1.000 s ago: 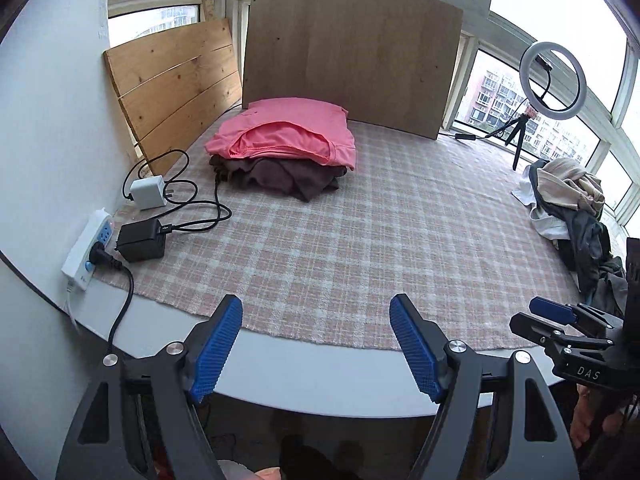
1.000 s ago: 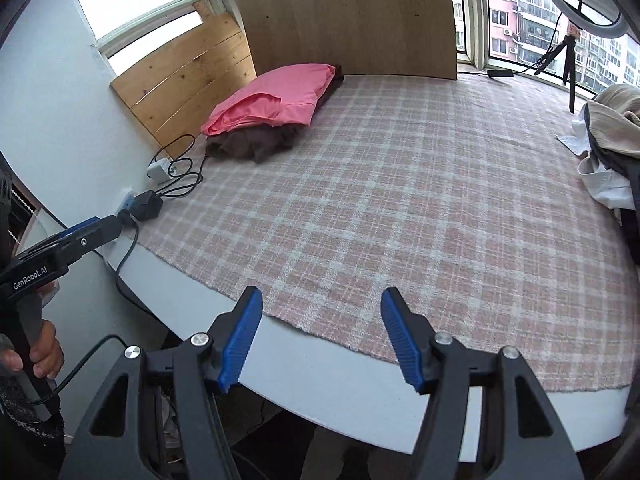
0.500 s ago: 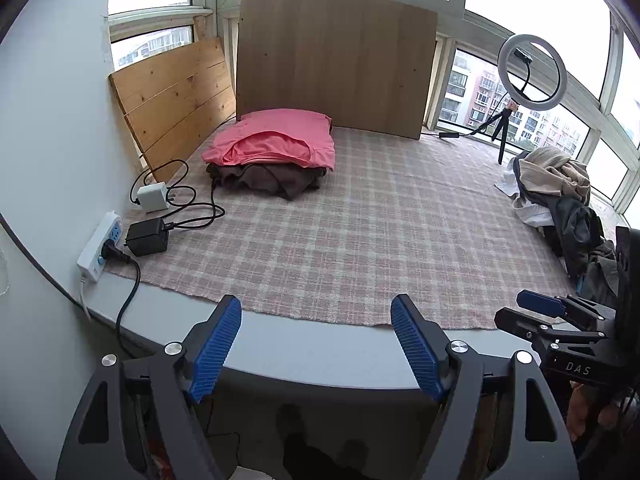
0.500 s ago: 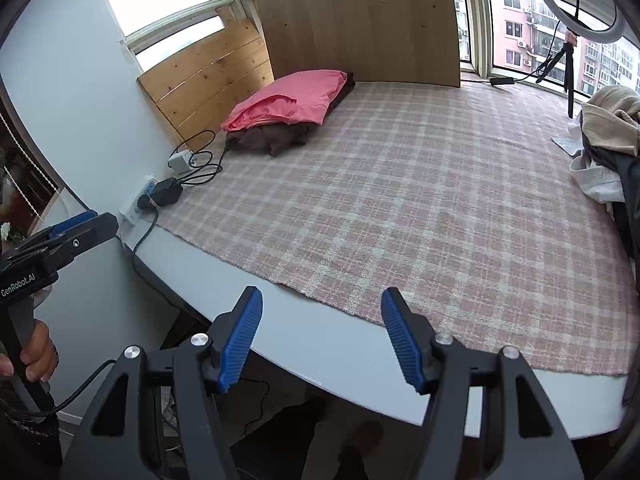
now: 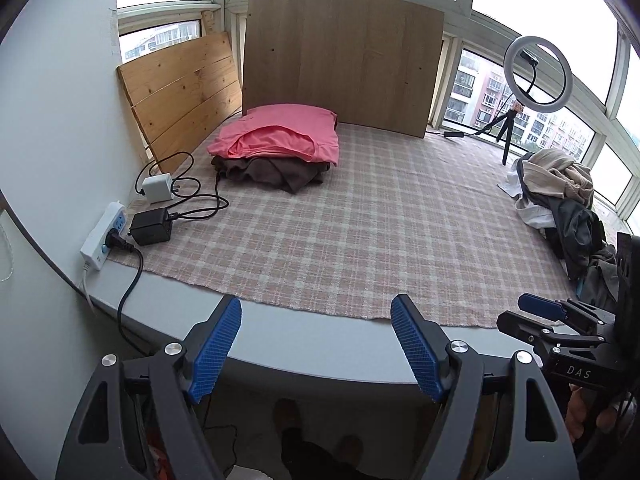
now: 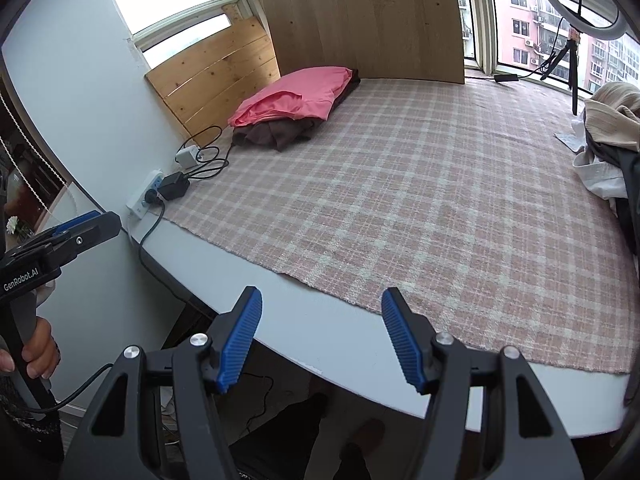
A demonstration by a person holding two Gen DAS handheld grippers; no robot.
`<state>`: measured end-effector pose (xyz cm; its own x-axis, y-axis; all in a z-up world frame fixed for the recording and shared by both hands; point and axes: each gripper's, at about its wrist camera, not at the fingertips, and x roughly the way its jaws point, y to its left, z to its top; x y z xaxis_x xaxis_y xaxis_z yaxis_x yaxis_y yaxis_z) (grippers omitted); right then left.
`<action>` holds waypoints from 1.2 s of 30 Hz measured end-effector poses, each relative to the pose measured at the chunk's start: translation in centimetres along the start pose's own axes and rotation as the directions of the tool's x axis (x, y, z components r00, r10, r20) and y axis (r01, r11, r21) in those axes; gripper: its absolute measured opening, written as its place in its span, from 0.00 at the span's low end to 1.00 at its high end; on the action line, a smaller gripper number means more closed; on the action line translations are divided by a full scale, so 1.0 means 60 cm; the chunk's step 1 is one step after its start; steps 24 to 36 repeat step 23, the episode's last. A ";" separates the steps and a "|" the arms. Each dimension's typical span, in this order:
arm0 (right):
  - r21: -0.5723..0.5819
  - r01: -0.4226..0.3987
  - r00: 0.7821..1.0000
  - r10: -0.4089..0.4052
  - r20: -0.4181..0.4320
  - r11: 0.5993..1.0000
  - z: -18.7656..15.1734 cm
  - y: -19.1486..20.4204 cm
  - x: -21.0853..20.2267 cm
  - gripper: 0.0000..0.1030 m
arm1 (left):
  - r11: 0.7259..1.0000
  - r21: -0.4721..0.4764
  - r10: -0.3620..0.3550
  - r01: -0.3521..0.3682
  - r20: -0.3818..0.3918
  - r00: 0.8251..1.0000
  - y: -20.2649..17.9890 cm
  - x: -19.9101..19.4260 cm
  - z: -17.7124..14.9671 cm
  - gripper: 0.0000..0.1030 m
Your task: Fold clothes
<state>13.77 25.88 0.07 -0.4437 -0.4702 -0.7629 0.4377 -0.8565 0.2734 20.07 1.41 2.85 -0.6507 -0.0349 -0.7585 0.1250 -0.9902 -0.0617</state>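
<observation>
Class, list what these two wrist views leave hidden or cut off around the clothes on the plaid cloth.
- Unfolded clothes pile: the right wrist view's edge cuts it off, and the right gripper covers its near end in the left wrist view.
- Brown garment: the pink garment hides most of it, both views.
- Ring light: top cropped, right wrist view.

Our left gripper (image 5: 316,344) is matte black, its two jaws faced with ribbed blue pads (image 5: 214,350). Round silver screws sit on each black arm just behind the pads. Our right gripper (image 6: 320,340) has the same black frame, blue ribbed pads (image 6: 400,344) and silver screws. Seen from the left wrist, its side carries white "DAS" lettering; seen from the right wrist, the left gripper's side reads "GenRobot.AI". Below that lettering, our left hand (image 6: 34,350) shows bare skin beside a thin black cable.
</observation>
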 end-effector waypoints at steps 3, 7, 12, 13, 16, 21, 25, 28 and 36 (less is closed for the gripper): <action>0.000 0.000 1.000 0.000 0.003 1.000 0.003 -0.003 -0.001 0.60 | 1.000 -0.001 0.003 -0.003 -0.001 1.000 -0.001 0.000 0.000 0.73; 0.003 -0.006 1.000 0.006 0.001 1.000 0.005 -0.005 0.000 0.60 | 1.000 0.001 0.003 -0.003 -0.001 1.000 -0.001 0.002 0.002 0.73; 0.004 -0.006 1.000 0.006 -0.001 1.000 0.006 -0.004 0.002 0.60 | 1.000 0.009 0.001 -0.001 0.005 1.000 -0.001 0.001 0.007 0.73; 0.005 -0.006 1.000 0.006 -0.001 1.000 0.006 -0.004 0.003 0.60 | 1.000 0.009 0.000 0.000 0.005 1.000 -0.001 0.002 0.008 0.73; 0.007 -0.007 1.000 0.007 -0.003 1.000 0.007 -0.007 0.004 0.60 | 1.000 0.011 -0.006 0.006 0.008 1.000 0.001 0.002 0.012 0.73; 0.009 -0.003 1.000 0.003 -0.009 1.000 0.008 -0.009 0.009 0.60 | 1.000 0.021 0.002 -0.003 0.022 1.000 0.000 0.001 0.013 0.73; 0.014 -0.004 1.000 0.005 -0.011 1.000 0.008 -0.009 0.011 0.60 | 1.000 0.026 0.006 -0.006 0.021 1.000 0.001 0.003 0.014 0.73; 0.014 -0.004 1.000 0.005 -0.011 1.000 0.008 -0.009 0.011 0.60 | 1.000 0.026 0.006 -0.006 0.021 1.000 0.001 0.003 0.014 0.73; 0.014 -0.004 1.000 0.005 -0.011 1.000 0.008 -0.009 0.011 0.60 | 1.000 0.026 0.006 -0.006 0.021 1.000 0.001 0.003 0.014 0.73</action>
